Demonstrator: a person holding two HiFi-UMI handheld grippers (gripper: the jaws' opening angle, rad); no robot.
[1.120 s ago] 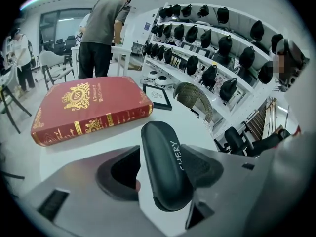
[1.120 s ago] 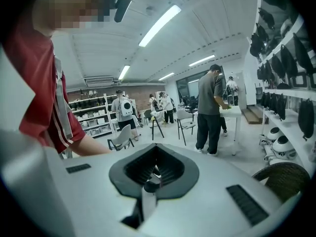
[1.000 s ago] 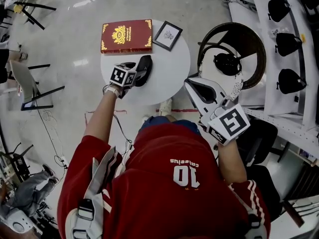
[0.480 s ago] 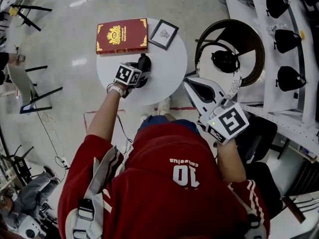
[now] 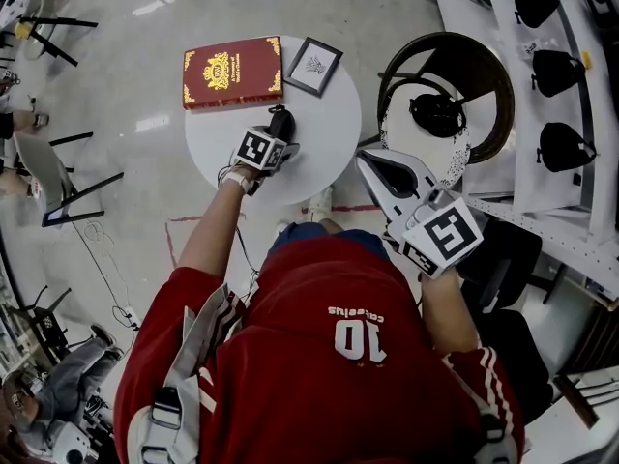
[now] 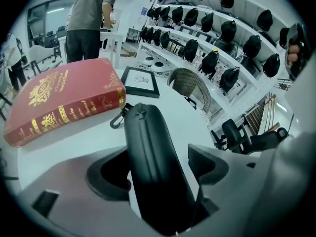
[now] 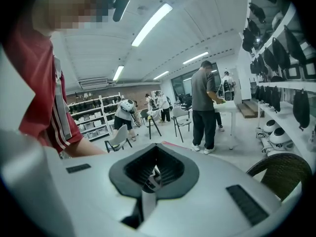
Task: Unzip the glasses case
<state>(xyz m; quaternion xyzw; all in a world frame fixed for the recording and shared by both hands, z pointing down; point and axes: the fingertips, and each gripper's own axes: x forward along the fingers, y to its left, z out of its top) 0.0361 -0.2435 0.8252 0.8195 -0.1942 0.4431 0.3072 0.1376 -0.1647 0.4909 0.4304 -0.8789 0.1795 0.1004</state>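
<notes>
The left gripper (image 5: 279, 129) reaches forward on an outstretched arm and tilts steeply down over the round table (image 5: 329, 133); its jaws are opening either side of the black glasses case (image 6: 148, 152), which lies zipped near the red book (image 5: 232, 71). The right gripper (image 5: 369, 160) is held off the table beside the person's bent arm, pointing almost level; its jaws are together and empty.

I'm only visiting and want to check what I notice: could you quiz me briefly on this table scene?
1. True or false: the red book lies on the round white table.
2. What stands between the left hand-held gripper's jaws? A the red book; B the black glasses case; C nothing.
3. Which hand-held gripper is beside the table, not over it?
Key: 1 true. 2 B; those jaws are opening. 3 The right hand-held gripper, jaws together.
</notes>
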